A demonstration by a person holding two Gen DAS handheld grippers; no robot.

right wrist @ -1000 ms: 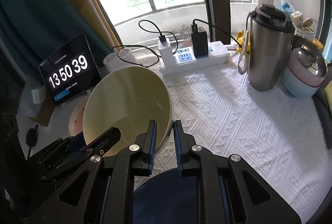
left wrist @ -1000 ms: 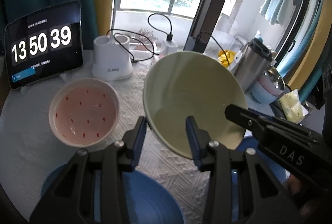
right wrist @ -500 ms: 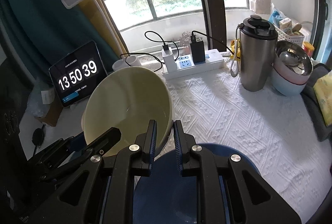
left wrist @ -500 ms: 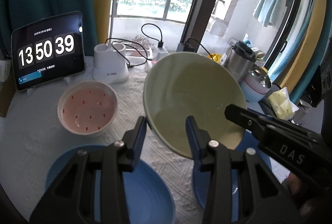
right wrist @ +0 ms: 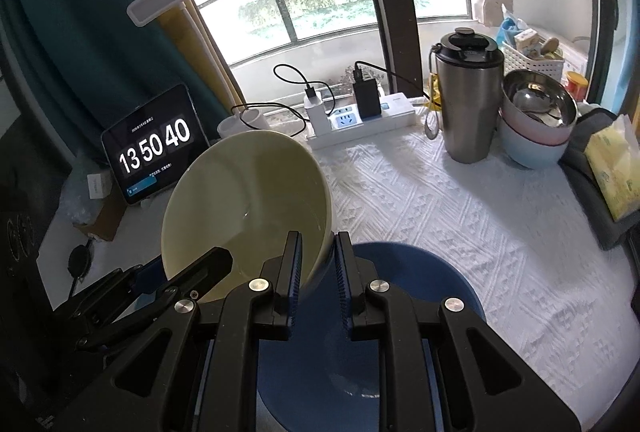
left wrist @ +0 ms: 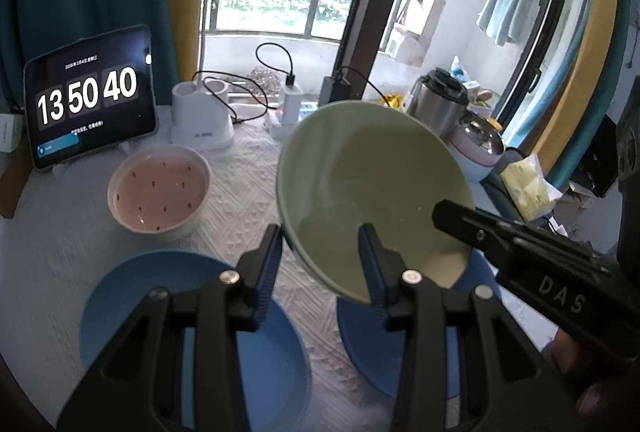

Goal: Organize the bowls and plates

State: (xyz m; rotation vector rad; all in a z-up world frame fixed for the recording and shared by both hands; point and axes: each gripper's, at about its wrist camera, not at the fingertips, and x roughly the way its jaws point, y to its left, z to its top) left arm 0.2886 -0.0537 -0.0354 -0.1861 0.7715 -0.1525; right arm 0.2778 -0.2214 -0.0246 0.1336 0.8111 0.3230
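Note:
My right gripper (right wrist: 317, 252) is shut on the rim of a pale green bowl (right wrist: 244, 207) and holds it tilted in the air above a blue plate (right wrist: 400, 316). In the left wrist view the same bowl (left wrist: 368, 191) hangs in front, with my right gripper (left wrist: 452, 216) clamped on its right rim. My left gripper (left wrist: 320, 252) is open; its right finger overlaps the bowl's lower rim. Below it lie a blue plate (left wrist: 132, 296) at the left and another blue plate (left wrist: 372, 344) at the right. A pink bowl with red specks (left wrist: 159, 187) stands on the table further left.
A tablet clock (left wrist: 90, 99), a white lamp base (left wrist: 202, 119) and a power strip (right wrist: 360, 119) line the back. A steel tumbler (right wrist: 468, 99), stacked bowls (right wrist: 536, 123) and a yellow tissue pack (right wrist: 616, 167) stand at the right. The table has a white textured cloth (right wrist: 460, 216).
Both grippers and the green bowl have risen; the table looks further away and both blue plates show more fully. The grip on the bowl is unchanged.

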